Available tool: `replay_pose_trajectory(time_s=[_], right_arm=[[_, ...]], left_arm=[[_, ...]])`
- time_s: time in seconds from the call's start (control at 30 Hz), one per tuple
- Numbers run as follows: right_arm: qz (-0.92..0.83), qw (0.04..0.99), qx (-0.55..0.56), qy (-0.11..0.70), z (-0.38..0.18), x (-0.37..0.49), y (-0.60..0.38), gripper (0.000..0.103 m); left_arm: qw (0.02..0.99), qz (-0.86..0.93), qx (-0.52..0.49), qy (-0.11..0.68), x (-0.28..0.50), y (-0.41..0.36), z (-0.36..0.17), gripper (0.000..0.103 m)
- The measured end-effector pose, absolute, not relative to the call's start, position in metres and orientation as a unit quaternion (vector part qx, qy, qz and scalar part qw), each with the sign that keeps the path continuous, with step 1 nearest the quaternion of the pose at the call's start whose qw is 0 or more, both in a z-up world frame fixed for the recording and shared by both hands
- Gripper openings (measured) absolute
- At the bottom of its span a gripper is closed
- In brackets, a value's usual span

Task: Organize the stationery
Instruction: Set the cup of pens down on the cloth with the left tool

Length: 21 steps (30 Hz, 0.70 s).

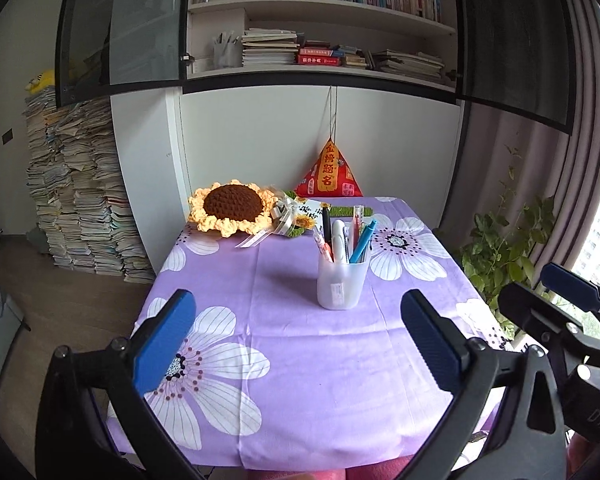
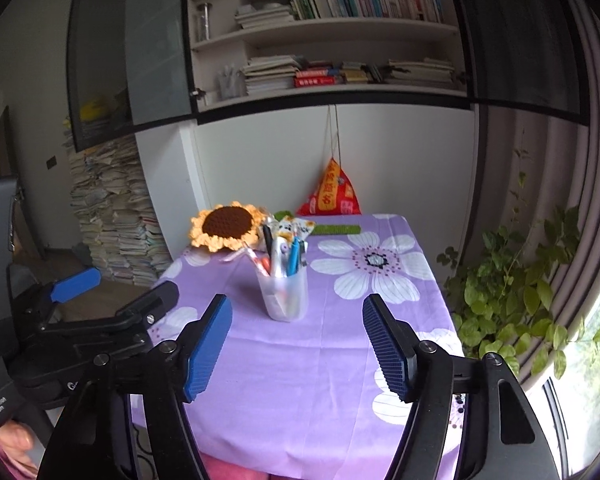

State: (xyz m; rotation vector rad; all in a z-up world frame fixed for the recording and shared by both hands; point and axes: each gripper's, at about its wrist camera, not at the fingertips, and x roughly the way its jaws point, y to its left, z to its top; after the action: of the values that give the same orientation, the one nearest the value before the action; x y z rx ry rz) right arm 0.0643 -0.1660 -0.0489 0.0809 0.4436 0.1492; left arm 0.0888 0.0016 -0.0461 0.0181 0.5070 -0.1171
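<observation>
Both views show the job near its end. From the left wrist, the left gripper (image 1: 296, 344) hangs over the worktop (image 1: 300, 400), fingers (image 1: 164, 344) spread wide and empty; the pen cup (image 1: 342, 280) stands upright ahead, pens (image 1: 346, 240) inside. From the right wrist, the right gripper (image 2: 296, 348) is likewise parted and empty, the cup just beyond. No loose stationery shows, so the next move is probably only a last look round.

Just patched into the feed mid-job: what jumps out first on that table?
The purple floral tablecloth fills both views, with a translucent pen cup full of pens standing upright near its middle. At the far edge lie a crocheted sunflower on the left and a red triangular pouch against the wall. Both the left hand-held gripper and the right hand-held gripper hang open and empty short of the cup.
</observation>
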Motion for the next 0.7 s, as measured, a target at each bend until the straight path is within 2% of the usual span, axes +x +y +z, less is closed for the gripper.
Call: replay_pose_trajectory(time_s=[0.7], right_arm=[[0.089, 0.971, 0.053, 0.214, -0.053, 0.044, -0.163, 0.069]], left_arm=[[0.969, -0.040, 0.006, 0.246, 0.069, 0.012, -0.046, 0.102]])
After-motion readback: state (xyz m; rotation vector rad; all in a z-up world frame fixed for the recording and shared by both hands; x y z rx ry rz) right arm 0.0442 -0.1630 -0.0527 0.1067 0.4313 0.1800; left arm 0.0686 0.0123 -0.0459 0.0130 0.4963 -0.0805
